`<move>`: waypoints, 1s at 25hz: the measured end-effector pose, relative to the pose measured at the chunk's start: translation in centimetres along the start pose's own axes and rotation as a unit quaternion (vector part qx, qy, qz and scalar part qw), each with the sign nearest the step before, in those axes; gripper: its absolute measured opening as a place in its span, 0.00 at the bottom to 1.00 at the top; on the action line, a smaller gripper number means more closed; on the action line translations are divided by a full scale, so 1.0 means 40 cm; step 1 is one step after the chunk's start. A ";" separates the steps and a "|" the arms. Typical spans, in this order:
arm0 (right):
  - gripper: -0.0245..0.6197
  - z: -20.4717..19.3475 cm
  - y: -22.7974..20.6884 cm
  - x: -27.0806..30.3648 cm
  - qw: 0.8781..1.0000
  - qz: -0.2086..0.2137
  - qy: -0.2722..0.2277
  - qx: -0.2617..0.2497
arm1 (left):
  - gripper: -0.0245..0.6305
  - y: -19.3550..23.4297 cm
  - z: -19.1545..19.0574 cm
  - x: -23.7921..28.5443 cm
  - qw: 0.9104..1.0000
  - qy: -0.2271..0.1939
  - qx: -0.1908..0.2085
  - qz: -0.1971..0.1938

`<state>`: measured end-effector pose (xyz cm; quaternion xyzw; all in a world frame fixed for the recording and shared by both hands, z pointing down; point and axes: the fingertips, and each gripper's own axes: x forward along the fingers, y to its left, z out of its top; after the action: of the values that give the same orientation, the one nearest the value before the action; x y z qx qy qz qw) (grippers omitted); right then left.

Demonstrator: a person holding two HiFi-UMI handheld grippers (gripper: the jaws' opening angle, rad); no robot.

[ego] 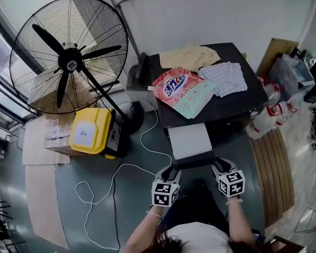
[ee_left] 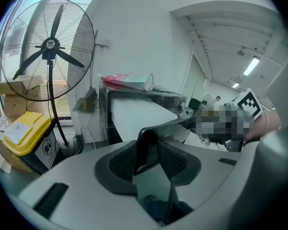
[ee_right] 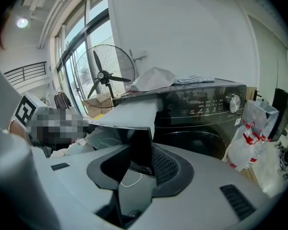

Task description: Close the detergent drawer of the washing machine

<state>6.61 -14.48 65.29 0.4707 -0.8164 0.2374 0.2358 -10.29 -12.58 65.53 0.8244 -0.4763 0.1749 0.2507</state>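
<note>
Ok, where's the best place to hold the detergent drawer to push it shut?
Its dark front panel, at both ends, coming from the front: the detergent drawer sticks straight out and that thin upright panel fits between jaws. The left gripper and right gripper clamp its corners.
</note>
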 end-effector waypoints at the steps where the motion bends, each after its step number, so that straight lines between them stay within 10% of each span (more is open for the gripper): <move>1: 0.28 0.000 -0.001 0.002 1.000 0.000 -0.001 0.001 | 0.26 0.001 0.001 0.001 1.000 0.000 0.000 0.001; 25: 0.29 0.042 -0.017 0.050 0.998 0.068 -0.011 0.004 | 0.26 0.032 0.043 0.035 0.999 0.006 -0.014 0.052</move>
<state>6.06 -17.11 65.32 0.4177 -0.8479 0.2511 0.2087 -10.66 -15.08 65.19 0.7940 -0.5192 0.1862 0.2555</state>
